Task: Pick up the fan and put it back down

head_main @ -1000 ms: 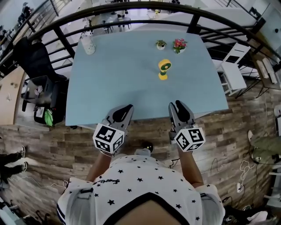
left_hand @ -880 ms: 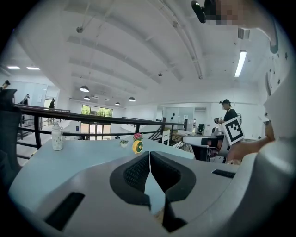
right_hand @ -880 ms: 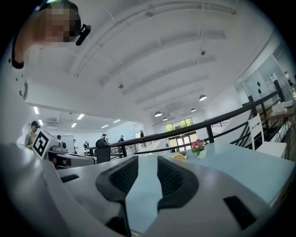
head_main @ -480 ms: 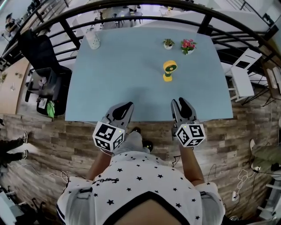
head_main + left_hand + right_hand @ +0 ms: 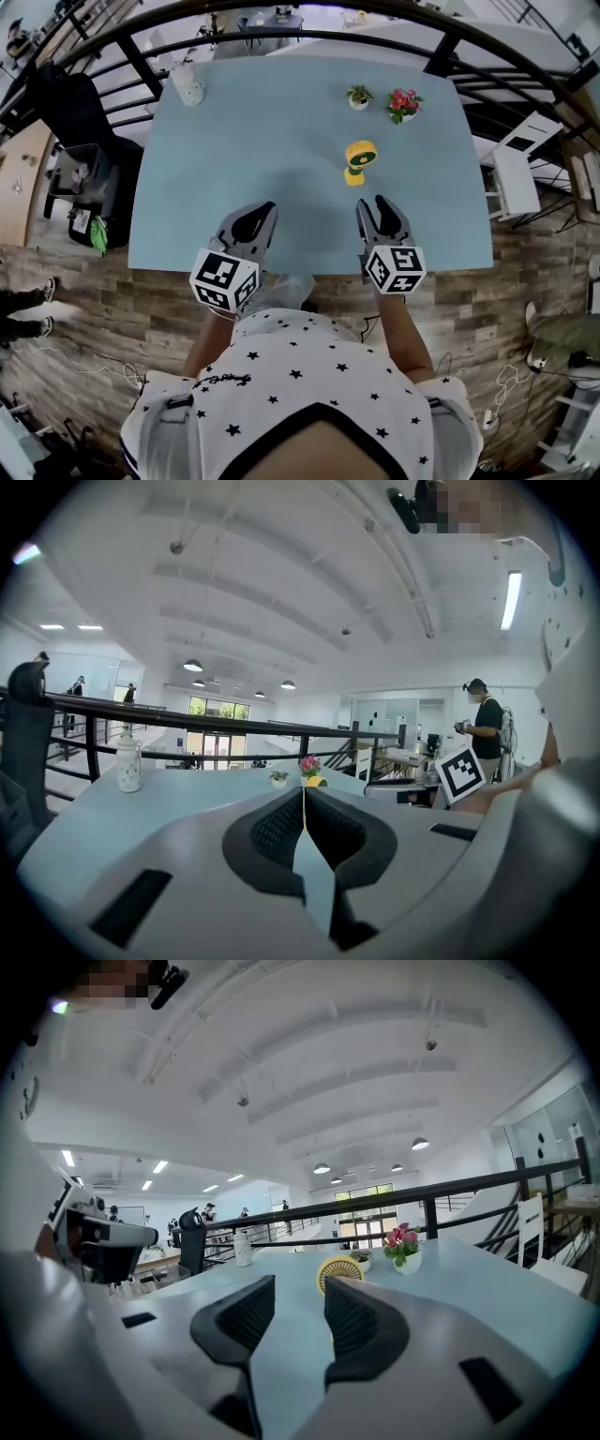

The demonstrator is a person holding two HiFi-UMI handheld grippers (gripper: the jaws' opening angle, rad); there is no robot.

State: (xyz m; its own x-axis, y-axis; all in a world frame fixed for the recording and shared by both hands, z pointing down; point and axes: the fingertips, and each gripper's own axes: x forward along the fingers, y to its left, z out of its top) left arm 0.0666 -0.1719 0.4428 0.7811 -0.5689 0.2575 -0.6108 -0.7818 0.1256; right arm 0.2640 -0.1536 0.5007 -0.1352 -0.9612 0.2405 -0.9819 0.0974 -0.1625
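A small yellow fan (image 5: pixel 358 161) stands upright on the light-blue table (image 5: pixel 272 131), right of centre. My right gripper (image 5: pixel 371 204) hovers over the table's near part, a short way in front of the fan and apart from it. Its jaws have just been opening and nothing is between them. In the right gripper view the fan (image 5: pixel 339 1271) shows just past my right gripper (image 5: pixel 298 1297), above the right jaw. My left gripper (image 5: pixel 265 208) is over the near table to the left, shut and empty. In the left gripper view the fan (image 5: pixel 315 781) peeks above my left gripper (image 5: pixel 303 795).
A white bottle (image 5: pixel 188 86) stands at the far left corner. A small green plant (image 5: pixel 358 97) and a pot of pink flowers (image 5: pixel 404 103) sit at the far right, behind the fan. A black railing (image 5: pixel 309 37) runs behind the table; a black chair (image 5: pixel 80 131) is to the left.
Both grippers have moved forward from beyond the near edge to over the table, towards the fan. The right gripper's jaws stand wider apart than before.
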